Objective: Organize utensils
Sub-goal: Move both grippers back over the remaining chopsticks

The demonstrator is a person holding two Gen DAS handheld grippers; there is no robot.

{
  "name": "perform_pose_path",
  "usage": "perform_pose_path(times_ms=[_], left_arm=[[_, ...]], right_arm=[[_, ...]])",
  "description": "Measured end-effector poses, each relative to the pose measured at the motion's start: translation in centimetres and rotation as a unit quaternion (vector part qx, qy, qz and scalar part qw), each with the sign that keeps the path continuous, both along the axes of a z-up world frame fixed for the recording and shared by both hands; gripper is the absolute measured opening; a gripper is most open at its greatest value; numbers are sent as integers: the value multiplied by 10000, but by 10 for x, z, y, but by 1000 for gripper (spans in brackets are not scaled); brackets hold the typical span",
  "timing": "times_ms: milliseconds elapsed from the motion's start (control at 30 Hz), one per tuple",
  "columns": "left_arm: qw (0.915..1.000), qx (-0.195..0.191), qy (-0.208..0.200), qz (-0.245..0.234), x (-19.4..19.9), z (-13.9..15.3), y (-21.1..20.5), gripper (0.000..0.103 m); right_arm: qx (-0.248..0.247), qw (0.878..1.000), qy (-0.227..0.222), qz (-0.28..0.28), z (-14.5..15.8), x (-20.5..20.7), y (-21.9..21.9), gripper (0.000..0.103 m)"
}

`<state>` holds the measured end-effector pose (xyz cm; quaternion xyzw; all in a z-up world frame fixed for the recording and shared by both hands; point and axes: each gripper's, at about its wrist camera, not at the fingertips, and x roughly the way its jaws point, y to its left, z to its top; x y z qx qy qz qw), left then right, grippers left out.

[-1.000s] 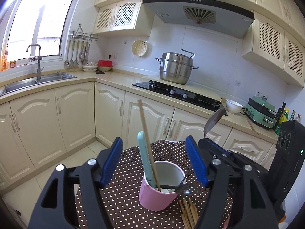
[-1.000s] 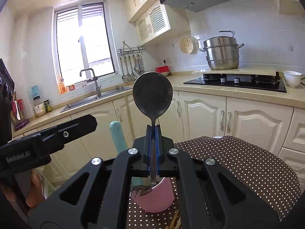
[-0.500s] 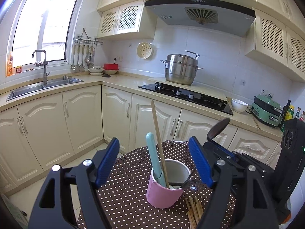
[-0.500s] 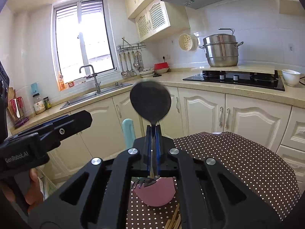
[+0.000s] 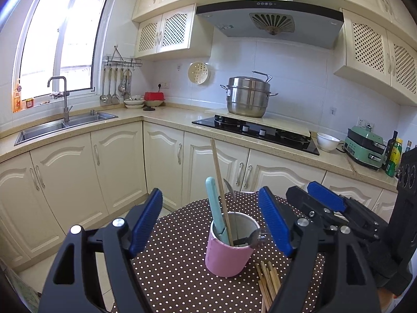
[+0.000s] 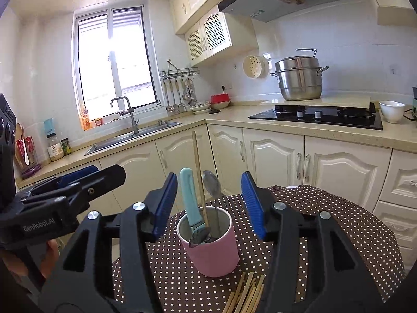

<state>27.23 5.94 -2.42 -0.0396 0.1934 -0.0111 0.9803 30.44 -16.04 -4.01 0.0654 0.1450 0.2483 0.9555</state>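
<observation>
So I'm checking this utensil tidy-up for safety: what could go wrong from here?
1. The pink cup holds a tall chopstick, a teal-handled utensil and a spoon, all leaning; it might tip if nudged.
2. The right gripper, whose fingers have just been opening, is close around those handles and could snag one when pulling away.
3. The loose chopsticks lie right against the cup's base, so grabbing them may bump it.

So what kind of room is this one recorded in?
A home kitchen: a sink under the window, a gas hob with a steamer pot beneath a range hood, and cream cabinets all round.
</observation>
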Motion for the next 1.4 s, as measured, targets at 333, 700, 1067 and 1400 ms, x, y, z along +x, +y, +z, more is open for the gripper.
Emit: perform_pose_path(times_ms=[333,700,1067,1400], left_arm=[[9958,-216,729,-502,-18,-29,-5,76],[9606,85,2480,-1255,-25,-121,-32,76],[9281,1050,3151,-1680,-32,-175,-76,75],[9211,1005,3373,-1666,-3,-193,-89,51]], right_arm=[[-478,9981,309,-241,-14,-32,-18,63],[-1010,9858,1255,-471,-79,-60,-45,70],[-732,9790,1811,-591,-120,-72,-70,71],[-639,9763,2005,-496,-129,-67,-72,72]])
